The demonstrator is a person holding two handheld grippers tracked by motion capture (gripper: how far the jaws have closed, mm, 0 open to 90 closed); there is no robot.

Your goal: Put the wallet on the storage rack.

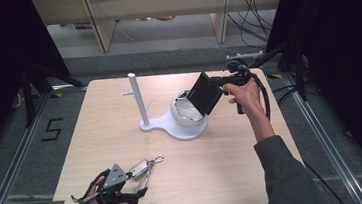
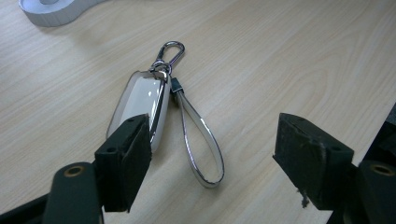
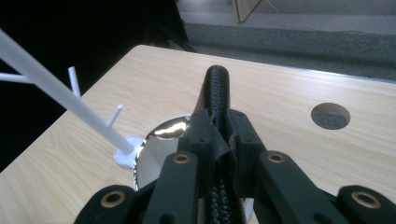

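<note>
Nearest me, at the table's (image 1: 216,179) front left, my left gripper (image 1: 144,182) has its jaws wide apart around the near end of a key fob (image 2: 140,105), whose strap (image 2: 198,135) lies between them. Farther off, a white stand (image 1: 142,108) holds a shiny bowl (image 1: 186,112). Above the bowl, my right gripper (image 3: 217,128) is clamped on a black wallet (image 1: 205,93).

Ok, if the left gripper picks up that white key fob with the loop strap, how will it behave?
The glossy white key fob looks hard and probably slippery between the pads. Its thin loop strap and metal clasp would likely dangle and swing. The left gripper stands open above it.
</note>
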